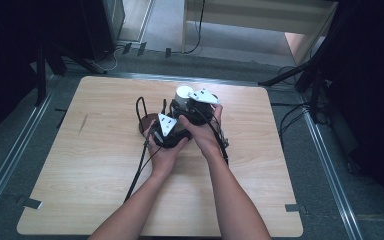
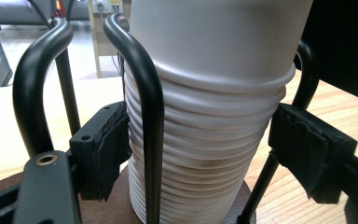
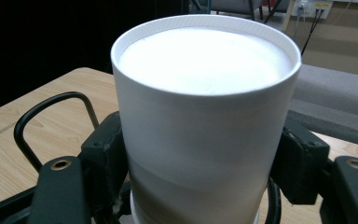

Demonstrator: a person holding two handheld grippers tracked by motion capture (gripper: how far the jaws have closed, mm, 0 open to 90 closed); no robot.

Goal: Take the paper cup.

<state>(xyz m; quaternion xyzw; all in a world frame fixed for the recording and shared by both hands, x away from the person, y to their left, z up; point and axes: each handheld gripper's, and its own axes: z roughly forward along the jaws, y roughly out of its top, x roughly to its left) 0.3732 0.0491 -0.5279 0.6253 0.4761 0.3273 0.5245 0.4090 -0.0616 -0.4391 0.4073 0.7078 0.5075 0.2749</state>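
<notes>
The left hand-held gripper [image 2: 200,140] straddles the lower stack of white cups [image 2: 200,177] in a black wire holder [image 2: 142,93], one pad touching, the other apart: released. Just beyond, the right hand-held gripper [image 3: 200,158] is clenched on the top cup [image 3: 200,116], mid-counter [image 1: 105,165]. No writing is readable on them.

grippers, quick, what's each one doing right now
Left gripper: open, pads either side of the stack of white cups, right pad clear of it.
Right gripper: shut on the top cup, pads against its sides.
</notes>
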